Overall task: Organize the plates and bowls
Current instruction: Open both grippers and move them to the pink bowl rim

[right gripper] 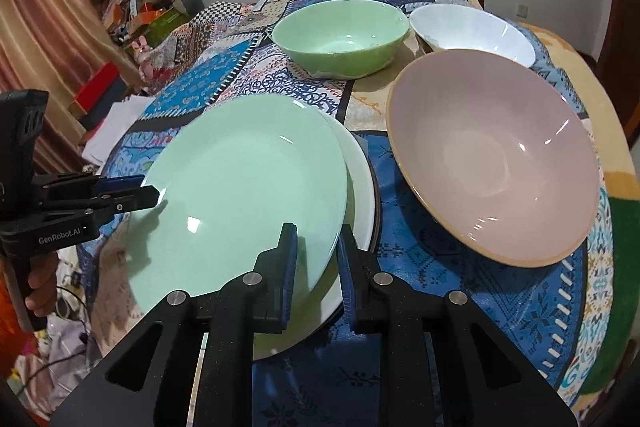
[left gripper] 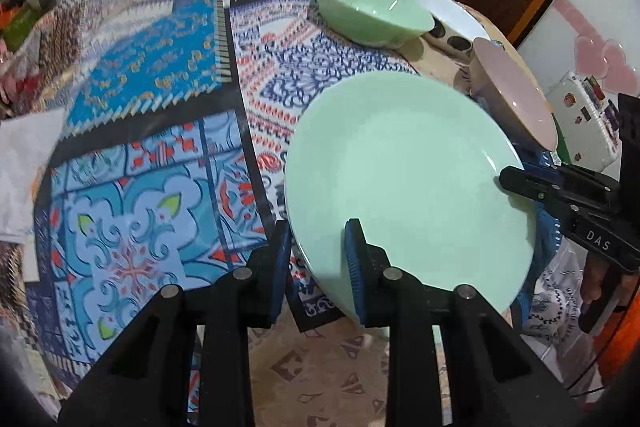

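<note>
both grippers clamped on the green plate [right gripper: 240, 187], left gripper [left gripper: 318, 259] near rim, right gripper [right gripper: 316, 267] opposite edge, white plate [right gripper: 360, 195] just underneath

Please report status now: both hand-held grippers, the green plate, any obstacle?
Left hand-held gripper and right hand-held gripper both clamped on green plate rim. Plate held over white plate. Pink bowl close beside; nothing blocking.

plate [right gripper: 240, 195] atop another plate [right gripper: 360, 187], bowls [right gripper: 492, 151] beside
</note>
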